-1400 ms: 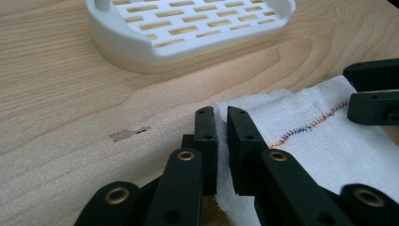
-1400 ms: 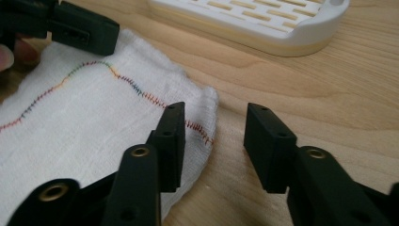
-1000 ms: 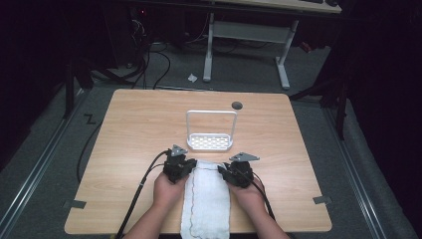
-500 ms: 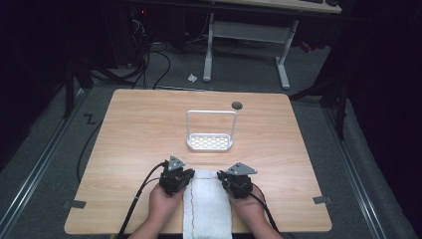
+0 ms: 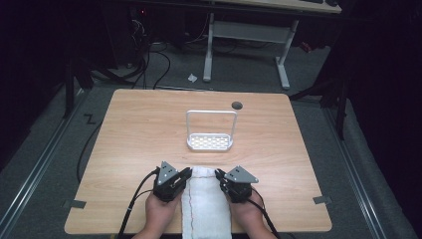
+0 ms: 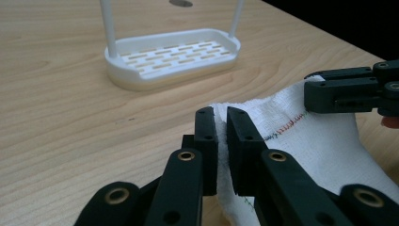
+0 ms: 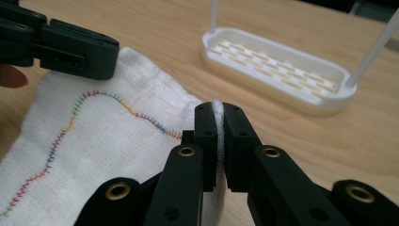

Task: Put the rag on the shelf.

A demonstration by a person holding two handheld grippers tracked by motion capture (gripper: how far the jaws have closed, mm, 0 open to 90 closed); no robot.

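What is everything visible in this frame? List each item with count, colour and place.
towel: one, white with a multicoloured stitched line, near edge of the table, between the tools.
rack: one, white slotted tray with a hoop handle, table centre, beyond the towel.
table: one, light wood, with a dark round hole near its far edge.
desk frame: one, grey, on the floor behind the table.
left tool: one, black, jaws shut on the towel's far left corner.
right tool: one, black, jaws shut on the far right corner.
hands: two, at the near edge.
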